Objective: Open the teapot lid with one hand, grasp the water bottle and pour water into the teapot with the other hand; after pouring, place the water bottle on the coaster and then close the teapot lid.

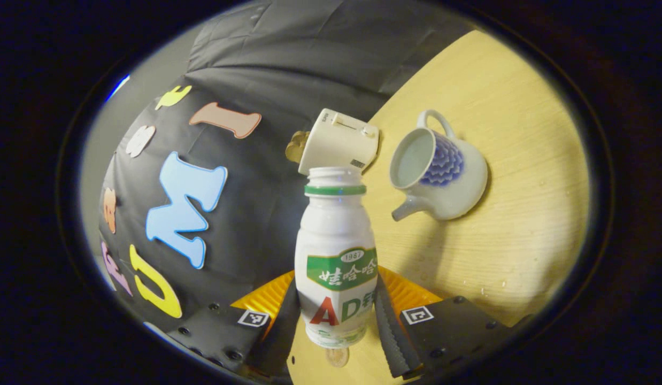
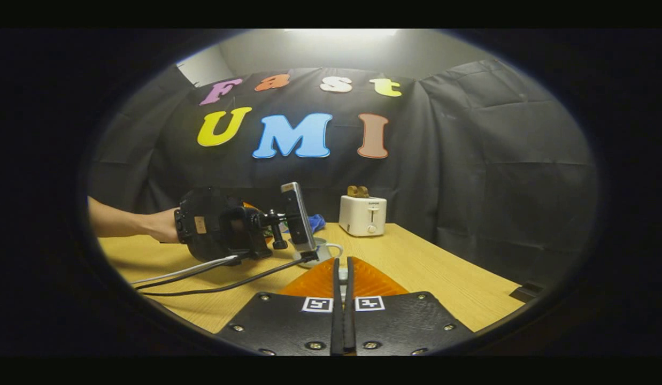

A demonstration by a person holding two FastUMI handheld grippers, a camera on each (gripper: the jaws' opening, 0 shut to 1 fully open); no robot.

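Left gripper [image 1: 336, 315]: fingers [image 1: 389, 326] clamped on both sides of the water bottle [image 1: 336, 256], low on its body.
Water bottle: white, green neck ring, cap off, mouth open; held clear of the bench [image 1: 523, 214], tilted along with the left gripper view.
Teapot [image 1: 440, 171]: white with blue pattern, lid off, opening bare; on the bench, near the bottle mouth but apart from it; spout toward the bottle side, handle on the far side.
Toaster [image 1: 339, 144]: cream, at the back edge of the bench against the booth wall, bread in its slots; just beyond the bottle mouth.
Right gripper [image 2: 343, 299]: fingers [image 2: 337, 310] closed together, only a thin slit between; small pale object at the tips, cannot tell what or whether pinched.
Right gripper view: left gripper body [image 2: 218, 224] held by a hand [image 2: 162, 224] over the left part of the bench, cables [image 2: 202, 267] trailing across the surface.
Bench surface: light wood, a few water droplets near the front edge.
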